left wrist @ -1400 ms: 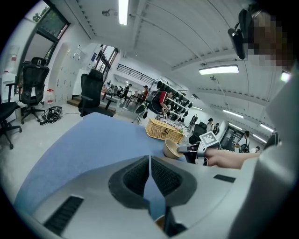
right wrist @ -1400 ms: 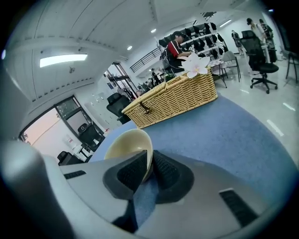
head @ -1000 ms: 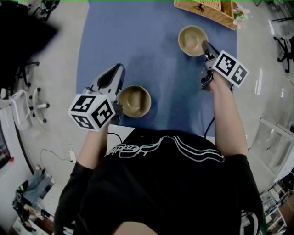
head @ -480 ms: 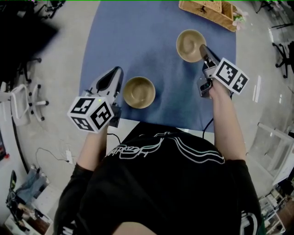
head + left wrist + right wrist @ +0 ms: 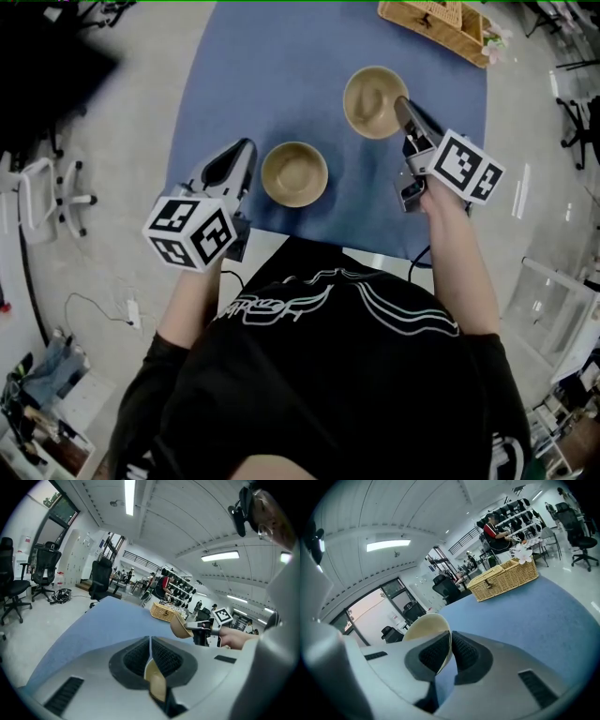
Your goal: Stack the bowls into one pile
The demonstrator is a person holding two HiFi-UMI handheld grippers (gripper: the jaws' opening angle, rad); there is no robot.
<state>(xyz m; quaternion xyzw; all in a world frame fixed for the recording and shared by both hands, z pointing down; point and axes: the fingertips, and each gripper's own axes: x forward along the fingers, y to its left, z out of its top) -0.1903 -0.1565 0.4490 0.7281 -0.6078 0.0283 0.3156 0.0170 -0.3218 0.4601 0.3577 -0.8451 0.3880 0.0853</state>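
- The left hand-held gripper (image 5: 150, 641) has its jaws closed together on the rim of the left bowl (image 5: 294, 173). In the left gripper view a tan sliver of that rim shows pinched between the dark pads.
- In the head view the left bowl sits at the centre of the frame, over the lower part of the blue desk (image 5: 262, 75). Its mouth faces up, and it lies just right of the gripper's grey nose.
- Whether this bowl rests on the desk or hangs just above it, I cannot tell.
- The right hand-held gripper (image 5: 451, 634) is likewise clamped shut – on the rim of the right bowl (image 5: 375, 101), whose pale edge runs up between its pads.
- The right bowl is in the upper middle of the head view, up and to the right of the left bowl and apart from it.
- From the left gripper view the right bowl is tipped on its side, with its mouth turned to the left of the frame.
- A wicker basket (image 5: 436, 23) stands at the desk's far edge, in the upper right of the head view, with pale flowers (image 5: 522, 552) at its right end.
- Office chairs (image 5: 14, 581) stand on the floor beyond the desk – left edge of the left gripper view.
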